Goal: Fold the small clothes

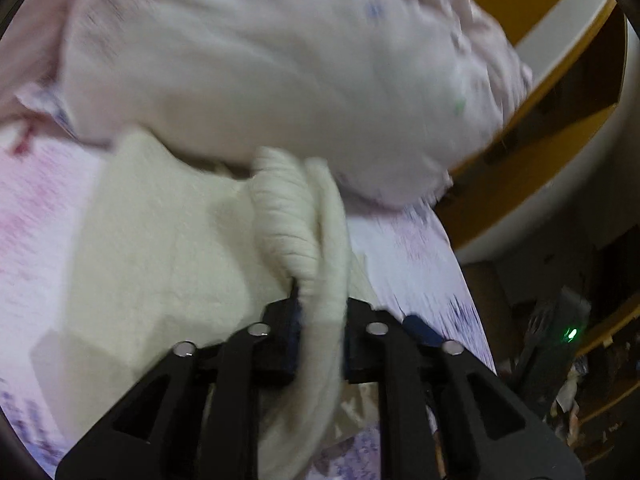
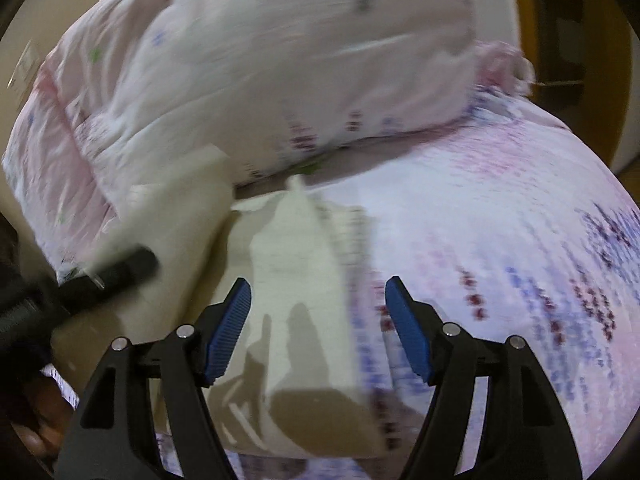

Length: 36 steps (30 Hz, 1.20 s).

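Floral bedding covered the bed (image 2: 500, 216), with a pale quilt (image 2: 260, 64) bunched along its far edge and wooden furniture beyond. On the sheet just in front of that quilt lay the cream garment (image 2: 296, 280), partly folded, its long axis running away from the cameras toward the quilt.

The left gripper (image 1: 318, 320) had its fingers pressed onto a ribbed edge of the garment (image 1: 296, 232), which rose in a thick roll from between them; the rest spread out flat to that gripper's left. In the right wrist view this gripper showed as a dark bar at the garment's left side.

The right gripper (image 2: 318, 320) hovered over the near end of the cloth with its blue fingers (image 2: 230, 328) spread wide and holding nothing. The left finger sat over the cloth, the right one over bare sheet, so the garment lay ahead and slightly left of the gap. Both views were motion-blurred.

My judgement: the right gripper was the free one and nearer the loose near edge, so it would need to shift slightly left before closing on that edge.
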Motion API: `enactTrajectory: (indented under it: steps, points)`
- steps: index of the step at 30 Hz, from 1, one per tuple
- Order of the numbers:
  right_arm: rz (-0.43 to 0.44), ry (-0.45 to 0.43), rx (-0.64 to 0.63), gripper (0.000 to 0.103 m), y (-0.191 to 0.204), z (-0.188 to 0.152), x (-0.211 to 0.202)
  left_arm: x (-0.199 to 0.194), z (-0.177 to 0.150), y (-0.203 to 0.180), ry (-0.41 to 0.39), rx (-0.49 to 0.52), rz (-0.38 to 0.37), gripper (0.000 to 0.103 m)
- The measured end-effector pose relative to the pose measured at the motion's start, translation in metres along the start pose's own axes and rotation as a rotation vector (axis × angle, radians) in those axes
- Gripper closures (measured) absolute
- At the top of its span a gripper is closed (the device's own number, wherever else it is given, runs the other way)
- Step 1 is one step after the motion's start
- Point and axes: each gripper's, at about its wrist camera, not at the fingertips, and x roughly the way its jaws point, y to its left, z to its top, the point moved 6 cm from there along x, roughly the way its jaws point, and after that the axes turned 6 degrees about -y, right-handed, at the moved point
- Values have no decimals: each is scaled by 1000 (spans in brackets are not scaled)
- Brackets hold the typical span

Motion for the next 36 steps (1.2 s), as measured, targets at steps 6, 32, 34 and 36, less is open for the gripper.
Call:
enactTrajectory:
  steps: [6,32,34,36]
  points:
    - [0,-26,93,34,-40,14,-14,18,-18,-19,50,53,-41,90]
    - [266,226,128,89,30,6,46,-57,-4,105,-64,-32,240,23]
    - [246,170,74,91,35,12,40,-58,-5,104,-60,-38,228,22]
    - [223,81,4,92,42,26,25,-61,-5,103,-56,-46,211,21]
